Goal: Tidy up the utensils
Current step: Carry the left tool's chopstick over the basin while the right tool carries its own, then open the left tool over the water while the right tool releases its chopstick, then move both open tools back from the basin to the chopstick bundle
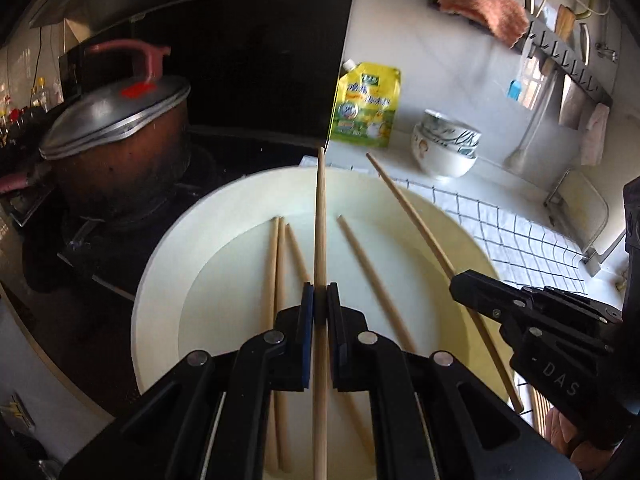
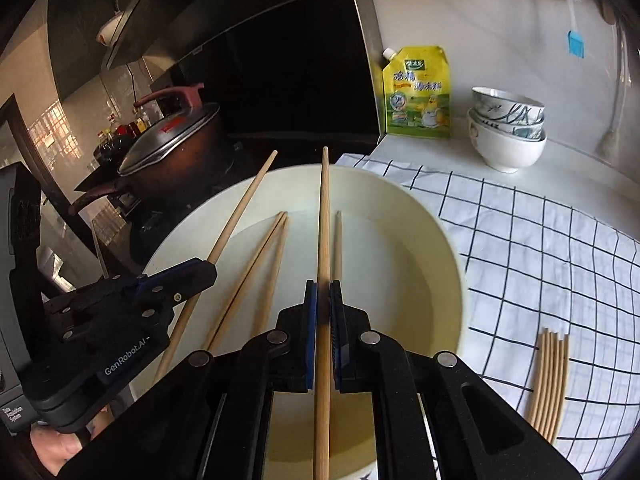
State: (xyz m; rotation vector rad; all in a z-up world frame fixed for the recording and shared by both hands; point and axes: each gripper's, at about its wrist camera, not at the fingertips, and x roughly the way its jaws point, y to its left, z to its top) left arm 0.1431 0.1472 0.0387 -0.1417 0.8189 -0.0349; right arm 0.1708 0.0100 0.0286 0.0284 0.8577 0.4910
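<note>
Left wrist view: we are seeing the left claw (image 1: pixel 320 300) clenched on one wooden chopstick (image 1: pixel 320 220), which is running straight fwd between the blue pads, its tip reaching past the far rim of the cream bowl (image 1: pixel 160 280). The right claw (image 1: pixel 472 286) is entering from the right, clamped on a second chopstick (image 1: pixel 404 204) that is slanting across the bowl's right side. Four loose chopsticks (image 1: pixel 276 264) are lying in the bowl: three grouped at left, one at right of the held stick.

Right wrist view: the right claw (image 2: pixel 323 300) is gripping its chopstick (image 2: pixel 325 220) along the centre line over the same bowl (image 2: pixel 440 240); the left claw (image 2: pixel 200 270) is showing at lower left w/ its stick (image 2: pixel 244 204) angled up toward the stove. We are counting three loose sticks (image 2: pixel 264 256) in the bowl here, though the held stick is perhaps hiding another.

The bowl is sitting on a checked cloth (image 2: pixel 540 248) on the white surface (image 2: pixel 580 172). A bundle of chopsticks (image 2: pixel 550 380) is lying on the cloth, right of the bowl and apart from it. Behind: yellow seasoning pouch (image 2: pixel 418 96), stacked bowls (image 2: pixel 506 128), and a lidded pot (image 1: pixel 120 140) on the stove at left.
</note>
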